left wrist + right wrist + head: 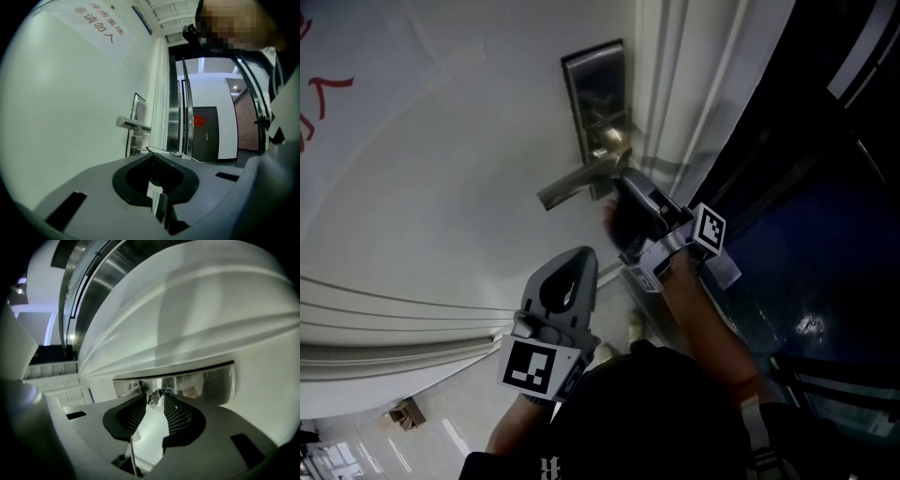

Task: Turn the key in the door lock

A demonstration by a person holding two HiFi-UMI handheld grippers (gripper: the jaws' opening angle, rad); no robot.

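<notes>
Left gripper (578,258) hangs back, fingers clenched empty; right gripper (156,401) grasps the key (153,398) in the lock (206,380). It is probably stiff, small and slippery, so pinch its flat head.

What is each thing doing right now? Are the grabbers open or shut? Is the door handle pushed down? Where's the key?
Left gripper: shut, holding nothing, not touching the door.
Right gripper: shut on key.
Key: in the lock under the handle, pinched between the right gripper's tips.
Door handle: about level, not pushed down.
Door: cannot tell whether it is latched.
</notes>
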